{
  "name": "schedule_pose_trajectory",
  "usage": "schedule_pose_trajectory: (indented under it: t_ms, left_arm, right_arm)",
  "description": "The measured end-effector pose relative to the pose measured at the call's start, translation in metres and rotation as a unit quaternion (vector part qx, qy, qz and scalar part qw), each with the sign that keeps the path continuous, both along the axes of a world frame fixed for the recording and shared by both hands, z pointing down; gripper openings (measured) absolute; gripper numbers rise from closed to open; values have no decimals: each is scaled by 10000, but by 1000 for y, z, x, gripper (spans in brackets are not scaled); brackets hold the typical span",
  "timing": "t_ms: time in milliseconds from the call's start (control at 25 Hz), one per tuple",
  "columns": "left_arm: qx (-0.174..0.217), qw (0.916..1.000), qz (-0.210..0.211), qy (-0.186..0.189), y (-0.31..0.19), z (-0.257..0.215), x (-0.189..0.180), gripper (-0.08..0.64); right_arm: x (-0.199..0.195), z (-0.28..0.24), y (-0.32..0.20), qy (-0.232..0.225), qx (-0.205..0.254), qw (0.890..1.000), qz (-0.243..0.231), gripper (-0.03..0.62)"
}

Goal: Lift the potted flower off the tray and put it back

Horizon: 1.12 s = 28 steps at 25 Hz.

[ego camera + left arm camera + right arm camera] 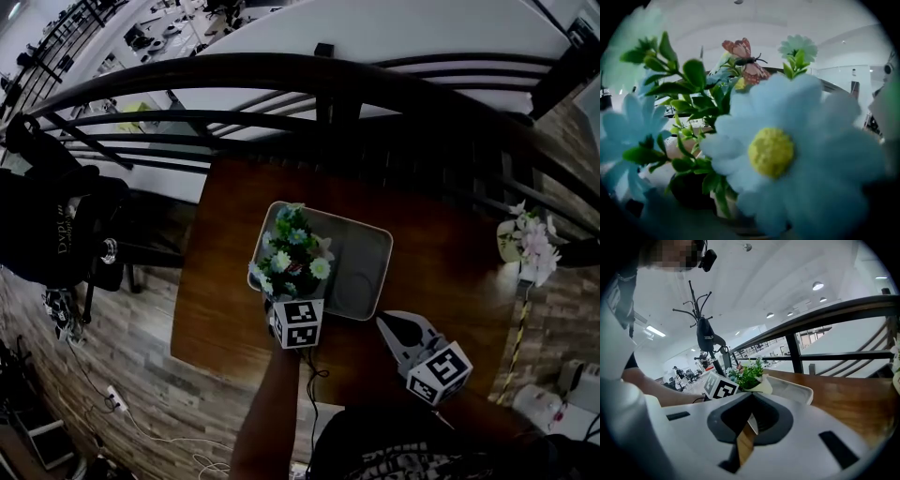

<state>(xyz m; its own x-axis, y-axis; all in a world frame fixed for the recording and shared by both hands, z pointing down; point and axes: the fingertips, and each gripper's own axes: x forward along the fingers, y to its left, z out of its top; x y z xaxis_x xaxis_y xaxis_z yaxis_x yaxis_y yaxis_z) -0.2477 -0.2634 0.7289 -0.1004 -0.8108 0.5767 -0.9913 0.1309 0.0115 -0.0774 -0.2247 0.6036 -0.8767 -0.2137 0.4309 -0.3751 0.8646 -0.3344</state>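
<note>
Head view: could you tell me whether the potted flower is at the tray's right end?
No, the potted flower is at the left end of the tray.

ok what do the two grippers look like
The right gripper has pale grey jaws, a white body lined dark grey, and a cube of black-and-white square markers. The left gripper shows only its matching cube, a thin dark cable behind it. Its forearm is bare.

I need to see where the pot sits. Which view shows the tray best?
The head view: nearly the whole tray is seen from above, with the potted flower over its left part. The right gripper view shows only a stretch of its rim. In the left gripper view blossoms fill the frame; no tray can be made out.
</note>
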Motion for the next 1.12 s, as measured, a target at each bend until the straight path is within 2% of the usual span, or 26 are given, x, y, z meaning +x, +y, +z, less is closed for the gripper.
schedule_pose_trajectory:
  t_ms: [560,800,1120]
  left_arm:
    - [281,9995,99,-32,-20,2,-2,468]
    - [363,9988,142,-302,-6,-4,0,468]
    - [614,9980,-27,-108,34,-34,14,468]
  right_arm:
    - [-3,-4,-6,27,-85,9998,158,-3]
    - [-2,-12,0,-28,43,10000,55,-3]
    - [1,-22,14,-56,212,9998,-41,-3]
